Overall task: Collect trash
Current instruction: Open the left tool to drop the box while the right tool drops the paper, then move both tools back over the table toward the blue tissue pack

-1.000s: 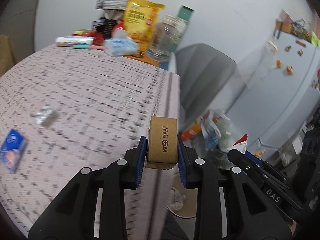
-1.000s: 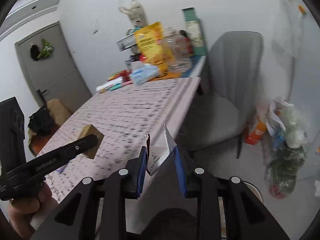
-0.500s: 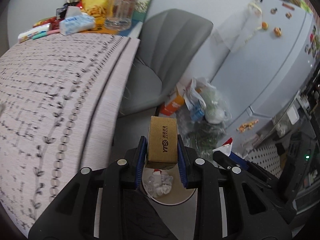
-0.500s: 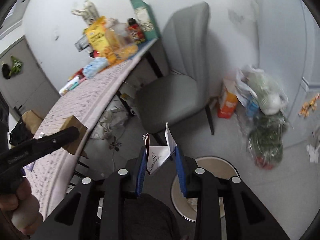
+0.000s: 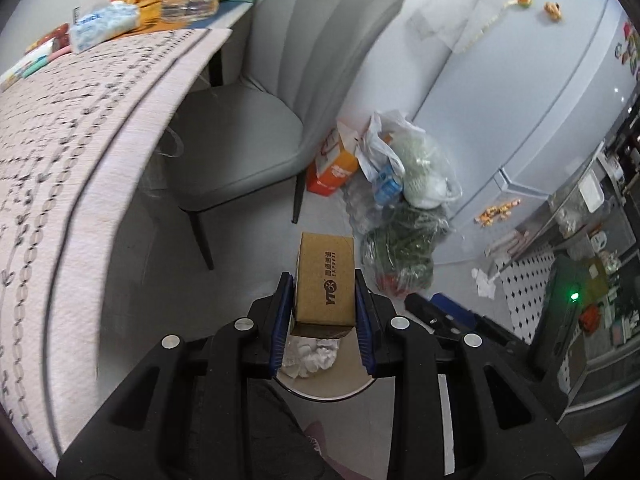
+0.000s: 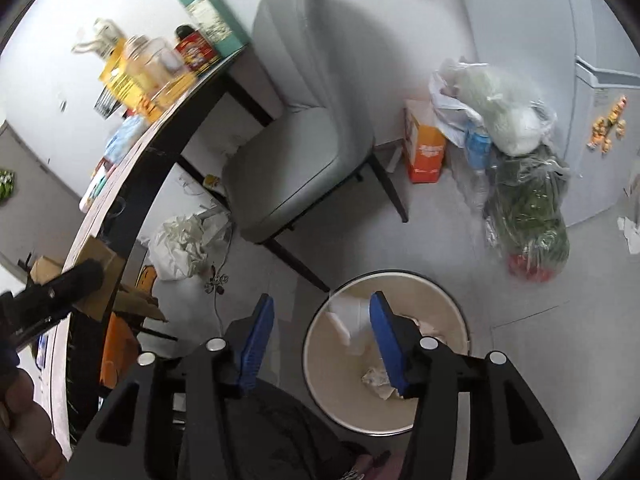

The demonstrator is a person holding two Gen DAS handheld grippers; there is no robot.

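Observation:
My left gripper (image 5: 323, 304) is shut on a small brown cardboard box (image 5: 325, 280) and holds it above the round beige trash bin (image 5: 320, 390) on the floor. My right gripper (image 6: 320, 332) is open and empty, just above the bin's rim (image 6: 400, 276). A white paper scrap (image 6: 348, 316) lies inside the bin among crumpled papers. The left gripper and its box (image 6: 96, 280) show at the left of the right wrist view, by the table edge.
A grey chair (image 5: 256, 120) stands behind the bin beside the table with the patterned cloth (image 5: 60, 140). Plastic bags of rubbish (image 6: 524, 200) and an orange carton (image 6: 424, 148) lie on the floor by the fridge (image 5: 540, 100). Packets and jars crowd the table's far end.
Both grippers swung from over the table down toward the bin. The right gripper opened and let go of the white paper scrap, which now lies in the bin.

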